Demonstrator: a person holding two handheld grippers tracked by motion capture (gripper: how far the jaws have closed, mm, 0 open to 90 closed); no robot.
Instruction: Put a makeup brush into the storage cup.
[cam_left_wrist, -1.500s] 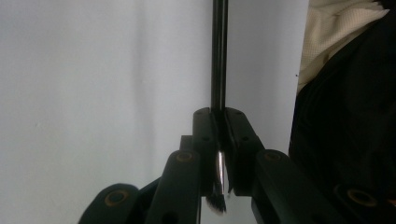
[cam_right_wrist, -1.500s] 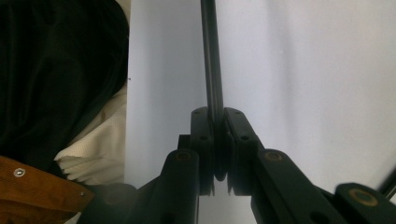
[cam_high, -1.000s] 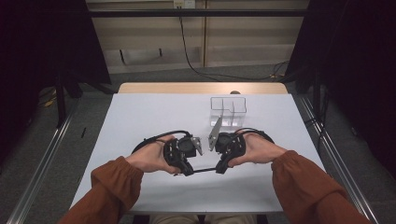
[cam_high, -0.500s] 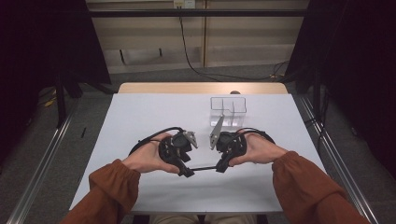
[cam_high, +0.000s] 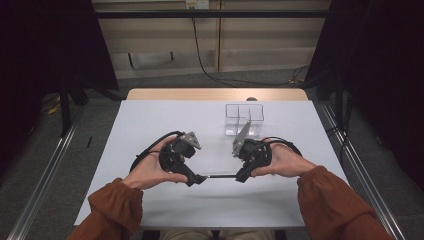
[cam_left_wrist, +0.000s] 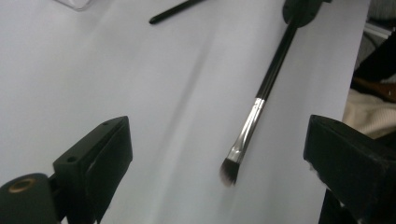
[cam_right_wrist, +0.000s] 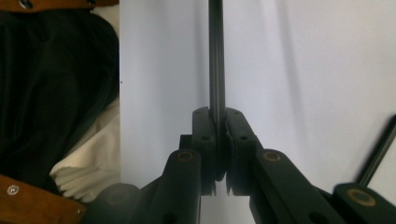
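Right claw (cam_right_wrist: 219, 175) clamps the brush (cam_left_wrist: 261, 95) handle — left claw (cam_left_wrist: 217, 154) has just been opening, bristles between its jaws untouched.

I see the white table (cam_high: 165, 125) evenly lit from overhead, surroundings beyond it dark. Soft shadows fall under the brush (cam_left_wrist: 261, 93); its bristle tip is blurred, near jaws out of focus.

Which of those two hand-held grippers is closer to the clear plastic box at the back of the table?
The right. The right hand-held gripper sits just in front of the clear organizer box, almost in line with it; the left hand-held gripper lies farther off, toward the table's left.
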